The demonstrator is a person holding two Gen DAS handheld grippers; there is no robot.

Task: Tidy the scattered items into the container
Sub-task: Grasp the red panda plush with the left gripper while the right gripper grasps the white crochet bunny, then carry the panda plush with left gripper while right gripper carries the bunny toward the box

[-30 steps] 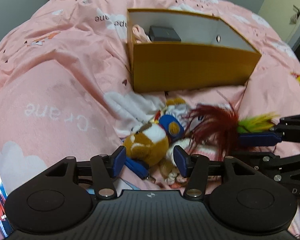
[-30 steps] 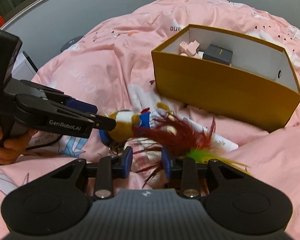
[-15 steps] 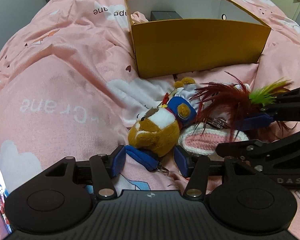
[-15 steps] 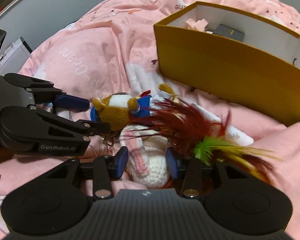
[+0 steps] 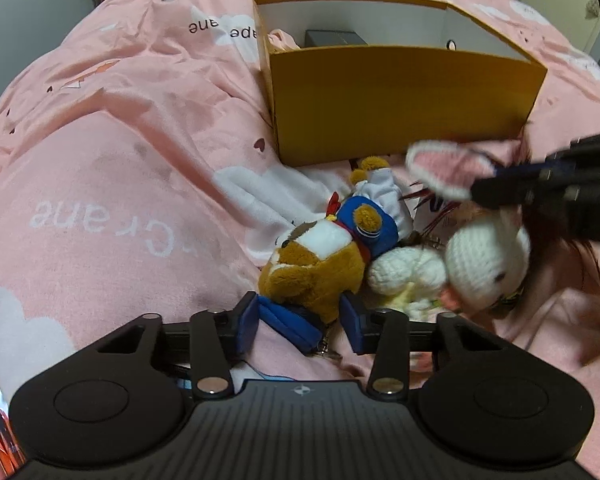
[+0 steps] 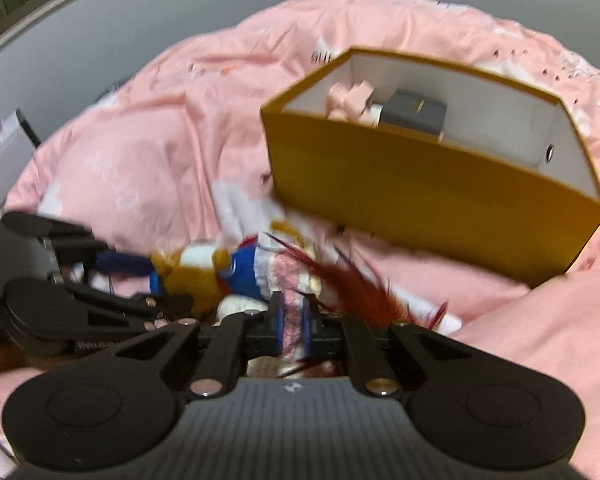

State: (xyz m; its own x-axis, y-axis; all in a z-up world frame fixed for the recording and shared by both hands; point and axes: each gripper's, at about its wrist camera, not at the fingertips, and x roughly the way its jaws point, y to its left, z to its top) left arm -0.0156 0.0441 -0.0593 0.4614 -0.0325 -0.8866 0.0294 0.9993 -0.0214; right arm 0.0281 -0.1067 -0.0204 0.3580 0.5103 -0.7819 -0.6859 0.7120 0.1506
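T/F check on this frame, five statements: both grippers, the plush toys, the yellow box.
1. The right gripper is shut on the crocheted bunny's ear. True.
2. The yellow box is empty. False: a dark case and a pink item lie inside.
3. The brown plush dog is in the box. False: it lies on the pink duvet.
4. The left gripper straddles the dog's head end, jaws closing. True.
5. The box lies tipped over. False: it stands open side up.
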